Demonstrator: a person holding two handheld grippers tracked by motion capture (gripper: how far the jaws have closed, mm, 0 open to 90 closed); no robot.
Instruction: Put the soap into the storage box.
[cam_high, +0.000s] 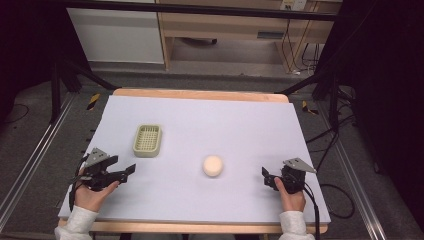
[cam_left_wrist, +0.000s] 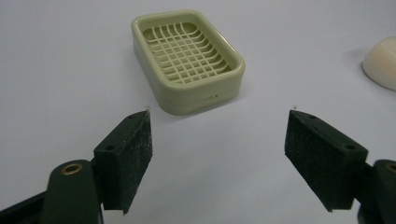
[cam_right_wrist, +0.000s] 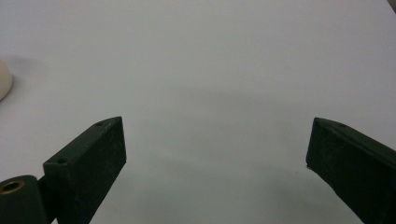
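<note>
So there's a soap dish sitting on the left half of the tabletop, a pale greenish rectangular one with a grid-style drain insert. Nothing is in it; in the left gripper view the grid is totally bare. The soap, a round cream-coloured bar, lies on its own near the middle of the tabletop, a bit toward the near edge and well apart from the dish. It pokes in at the right edge of the left gripper view and the left edge of the right gripper view.

The left gripper is held low near the near-left corner, jaws spread wide and gripping nothing, pointed toward the dish, which sits just past its tips. The right gripper is over by the near-right corner, jaws also wide apart and holding nothing, aimed toward the soap but with bare surface between.

The tabletop is covered with a plain pale lavender-white sheet, with a wooden edge showing along the far side. Around it, the floor is grey, with metal rails down both sides and black cables on the right. Behind, there's a wooden desk frame and a white panel.
</note>
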